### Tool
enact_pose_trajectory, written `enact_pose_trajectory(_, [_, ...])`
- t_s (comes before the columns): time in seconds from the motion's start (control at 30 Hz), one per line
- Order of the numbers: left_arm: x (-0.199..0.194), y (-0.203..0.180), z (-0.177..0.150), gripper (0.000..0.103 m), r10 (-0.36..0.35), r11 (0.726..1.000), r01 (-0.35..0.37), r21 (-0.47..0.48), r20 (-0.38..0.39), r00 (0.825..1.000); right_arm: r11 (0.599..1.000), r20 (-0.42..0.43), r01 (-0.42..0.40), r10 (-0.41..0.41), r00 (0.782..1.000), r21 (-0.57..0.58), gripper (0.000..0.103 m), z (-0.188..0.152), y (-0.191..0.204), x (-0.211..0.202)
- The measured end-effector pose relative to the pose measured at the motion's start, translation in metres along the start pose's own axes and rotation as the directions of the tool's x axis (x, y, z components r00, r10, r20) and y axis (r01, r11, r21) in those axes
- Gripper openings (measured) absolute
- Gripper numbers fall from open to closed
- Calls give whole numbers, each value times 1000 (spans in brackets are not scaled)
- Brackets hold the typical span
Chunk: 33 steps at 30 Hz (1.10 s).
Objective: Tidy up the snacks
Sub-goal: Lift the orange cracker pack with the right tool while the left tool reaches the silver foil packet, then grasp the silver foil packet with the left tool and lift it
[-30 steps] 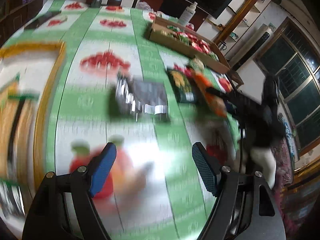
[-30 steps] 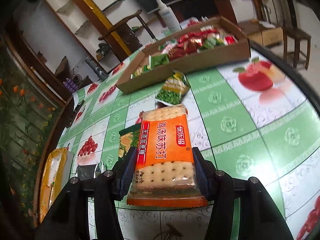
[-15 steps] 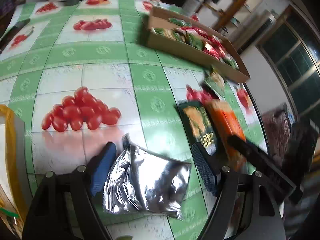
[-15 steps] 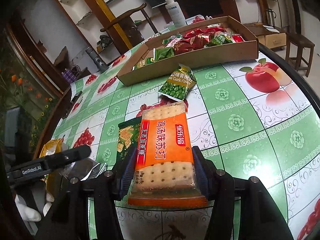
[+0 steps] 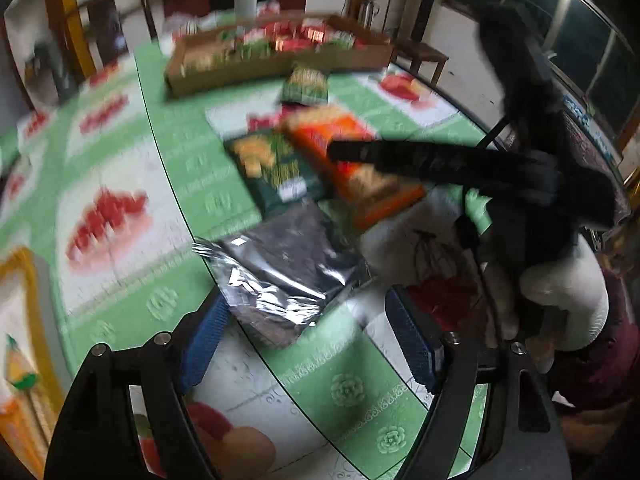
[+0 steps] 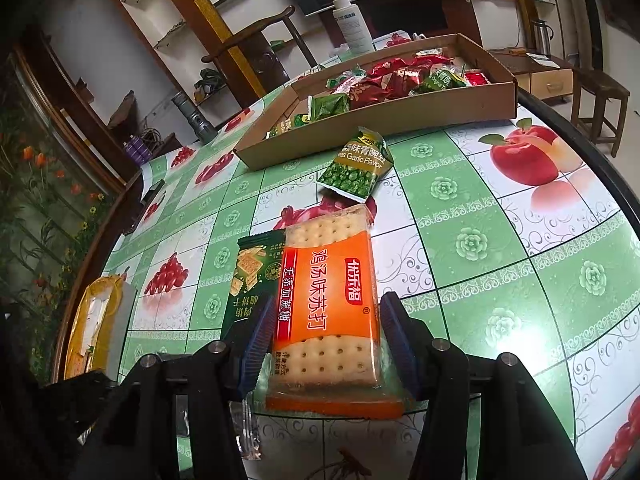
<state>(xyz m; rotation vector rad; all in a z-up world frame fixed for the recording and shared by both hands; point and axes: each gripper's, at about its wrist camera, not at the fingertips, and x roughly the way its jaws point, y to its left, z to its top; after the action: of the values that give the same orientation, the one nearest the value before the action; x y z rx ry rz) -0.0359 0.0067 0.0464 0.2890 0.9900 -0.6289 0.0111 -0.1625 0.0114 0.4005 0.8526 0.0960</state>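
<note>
My right gripper (image 6: 326,338) is shut on an orange cracker pack (image 6: 326,312) and holds it just above the table. That pack also shows in the left wrist view (image 5: 352,160), with the right gripper's dark arm across it. My left gripper (image 5: 308,344) is open, its blue pads either side of the near end of a silver foil packet (image 5: 288,268) lying on the table. A dark green cracker packet (image 6: 250,276) lies left of the orange pack. A green pea packet (image 6: 356,168) lies in front of the cardboard tray (image 6: 400,114) holding several snacks.
The table has a green and white fruit-print cloth (image 6: 480,240). A yellow bag (image 6: 94,320) sits at its left edge. A white spray bottle (image 6: 352,20) stands behind the tray. A wooden chair (image 6: 260,52) and stools (image 6: 600,96) stand beyond the table.
My left gripper has swung right and closed in on the silver packet, which now lies between its pads. My right gripper has kept hold of the orange pack and barely moved.
</note>
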Motion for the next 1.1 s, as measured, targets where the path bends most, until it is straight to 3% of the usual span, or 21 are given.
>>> enact_pose_trajectory(0.2, [-21, 9, 6, 79, 45, 999, -46, 16, 75, 996, 1000, 0, 3, -3, 1000, -13, 61, -1, 3, 1])
enact_pose_trajectory(0.47, [16, -2, 21, 79, -13, 997, 10, 77, 39, 999, 1000, 1, -2, 2, 1000, -11, 63, -1, 4, 1])
enact_pose_trajectory(0.67, [34, -7, 17, 79, -90, 993, 94, 74, -45, 995, 1000, 0, 1, -1, 1000, -29, 67, 0, 8, 3])
enact_pose_trajectory(0.77, [38, -16, 5, 78, -46, 993, 54, 101, -83, 995, 1000, -2, 0, 0, 1000, -28, 67, 0, 8, 3])
enact_pose_trajectory(0.87, [38, -23, 1, 79, -13, 993, 21, 116, -70, 997, 1000, -4, -1, 1, 1000, -27, 67, 0, 8, 3])
enact_pose_trajectory(1.1, [45, -23, 8, 87, -8, 998, 7, 55, 14, 1000, 999, 0, 12, -12, 1000, -47, 68, -1, 10, 4])
